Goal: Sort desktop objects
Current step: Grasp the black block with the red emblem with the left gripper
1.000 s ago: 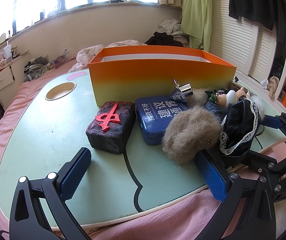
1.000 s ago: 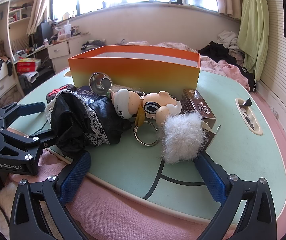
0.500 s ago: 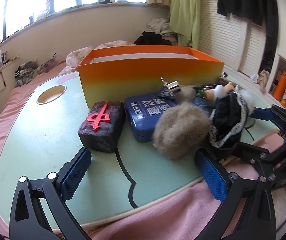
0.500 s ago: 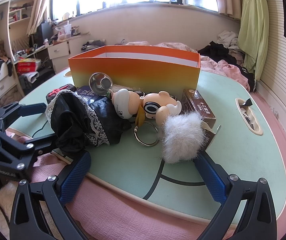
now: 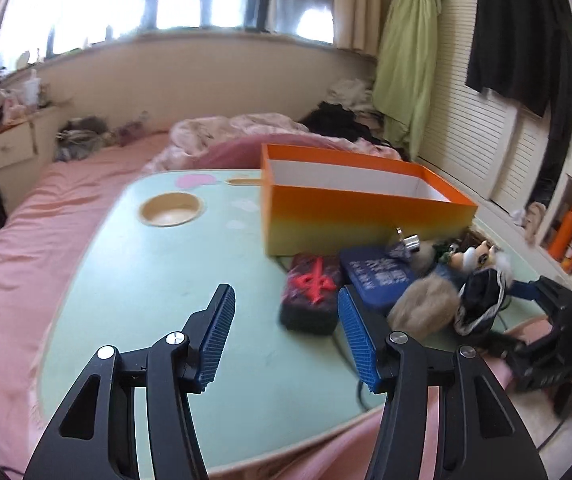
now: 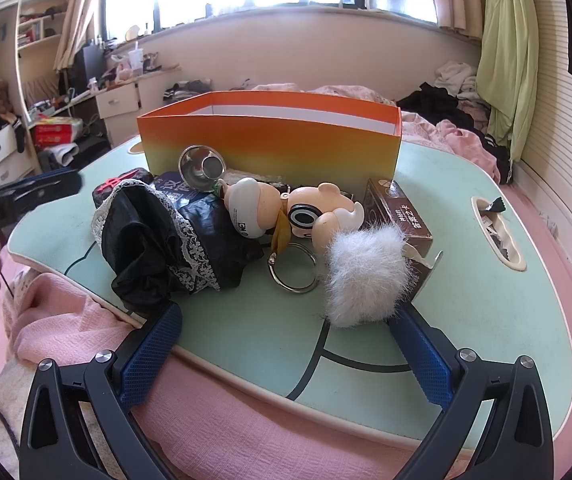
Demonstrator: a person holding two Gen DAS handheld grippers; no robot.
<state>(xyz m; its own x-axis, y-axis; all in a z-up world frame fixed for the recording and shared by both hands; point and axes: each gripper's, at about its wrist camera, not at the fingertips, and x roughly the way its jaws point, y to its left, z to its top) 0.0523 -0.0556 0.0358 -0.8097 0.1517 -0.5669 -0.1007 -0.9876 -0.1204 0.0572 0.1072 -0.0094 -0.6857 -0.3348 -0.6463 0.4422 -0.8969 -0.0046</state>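
An orange box (image 5: 366,208) (image 6: 270,144) stands open at the back of the green table (image 5: 146,280) (image 6: 466,280). In front of it lie a black block with a red character (image 5: 312,298), a blue tin (image 5: 378,276), a brown fur ball (image 5: 422,308), black lace cloth (image 6: 158,240), two doll figures (image 6: 270,208), a metal funnel (image 6: 202,168), a white fur ball (image 6: 366,276) and a brown carton (image 6: 402,212). My left gripper (image 5: 284,294) is closing with nothing between its pads; the block lies just past its right finger. My right gripper (image 6: 284,316) stands open at the table's near edge.
A round cup recess (image 5: 170,210) and a long slot (image 6: 494,232) are sunk into the table. Pink bedding (image 6: 226,400) surrounds it. A key ring (image 6: 294,272) lies by the dolls. An orange bottle (image 5: 566,232) stands at the far right, and clothes hang by the wall.
The left gripper has swung left and lifted, so the objects now sit at the right of its view. Its jaws have narrowed a lot. The right gripper has not moved.
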